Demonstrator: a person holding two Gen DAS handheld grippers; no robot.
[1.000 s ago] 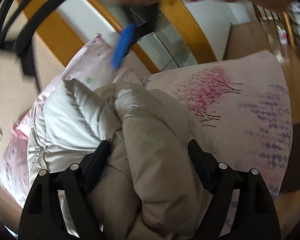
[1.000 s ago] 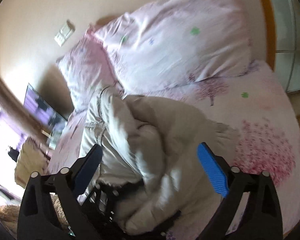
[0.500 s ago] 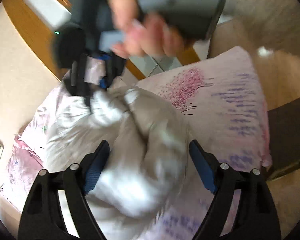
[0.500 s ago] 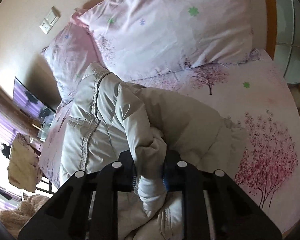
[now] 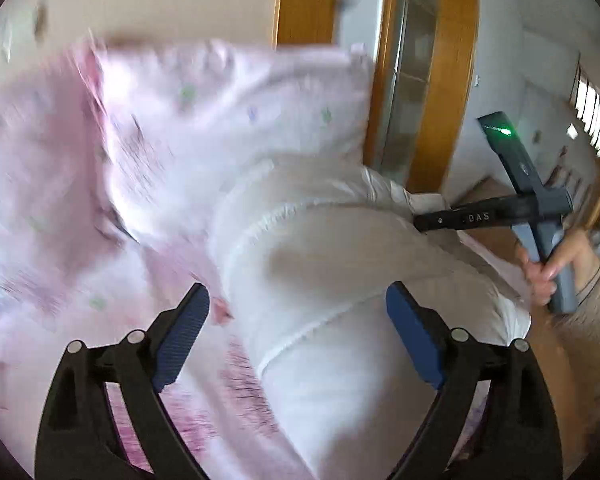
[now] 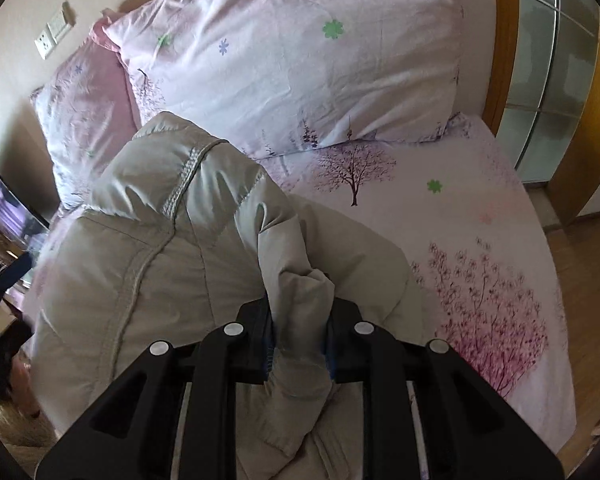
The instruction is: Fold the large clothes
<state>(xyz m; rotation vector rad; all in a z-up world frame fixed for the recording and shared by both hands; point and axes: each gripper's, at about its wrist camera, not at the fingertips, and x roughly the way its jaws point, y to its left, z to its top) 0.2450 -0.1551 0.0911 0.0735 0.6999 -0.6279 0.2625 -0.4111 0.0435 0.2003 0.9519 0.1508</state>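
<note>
right wrist: my right gripper [image 6: 299,344] has just clamped a jacket [image 6: 148,264] fold, left gripper [image 5: 296,340] opening empty, so lift next.

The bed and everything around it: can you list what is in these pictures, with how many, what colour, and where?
puffy jacket: one, pale beige, bunched on the bed
pillows: two, pink floral, at the head of the bed
bedsheet: one, pink with tree prints, under the jacket
wall socket: one plate, white, on the wall beside the pillows
door frame: wooden, orange-brown, beside the bed
right claw: black with blue pads, shut on a fold of the jacket
left claw: black with blue pads, jaws opening above the jacket, not pressing it
hand: one, holding the right claw's handle
</note>
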